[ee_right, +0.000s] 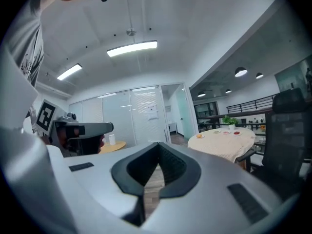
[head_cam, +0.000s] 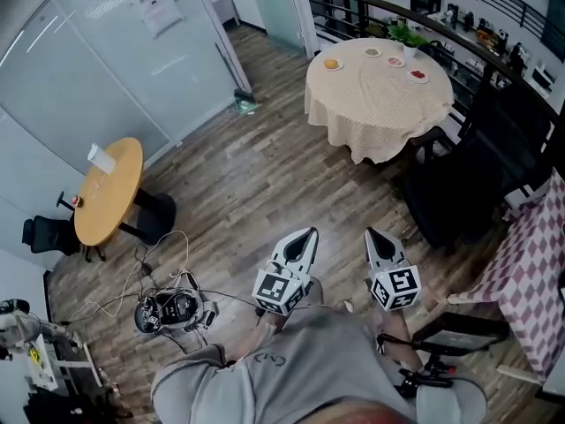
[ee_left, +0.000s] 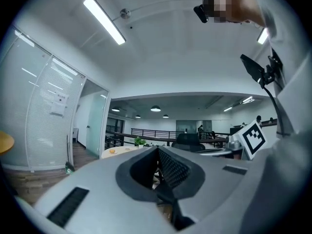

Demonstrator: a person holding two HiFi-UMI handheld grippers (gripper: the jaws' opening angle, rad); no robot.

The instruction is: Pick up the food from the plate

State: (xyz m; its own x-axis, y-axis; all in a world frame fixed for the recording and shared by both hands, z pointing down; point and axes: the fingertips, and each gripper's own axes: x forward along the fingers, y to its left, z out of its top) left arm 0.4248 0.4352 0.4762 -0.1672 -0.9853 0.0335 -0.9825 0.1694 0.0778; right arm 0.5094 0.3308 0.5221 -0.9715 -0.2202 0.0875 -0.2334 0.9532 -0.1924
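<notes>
The food sits far off on a round table with a cream cloth (head_cam: 380, 104): a plate with an orange piece (head_cam: 331, 64), and small plates with red food (head_cam: 418, 75). Both grippers are held close to my body, well away from it. My left gripper (head_cam: 311, 232) points toward the table with its jaws shut and nothing in them. My right gripper (head_cam: 370, 231) is beside it, jaws also meeting at the tip, empty. In the right gripper view the clothed table (ee_right: 229, 143) stands at right beyond the right gripper (ee_right: 157, 144). The left gripper (ee_left: 157, 149) shows the same table (ee_left: 114, 151) in the distance.
Wooden floor lies between me and the table. Black office chairs (head_cam: 459, 184) stand at its near right side. A small round wooden table (head_cam: 110, 188) is at left, cables and a device (head_cam: 168, 310) on the floor near my feet, a checked cloth (head_cam: 530, 272) at right.
</notes>
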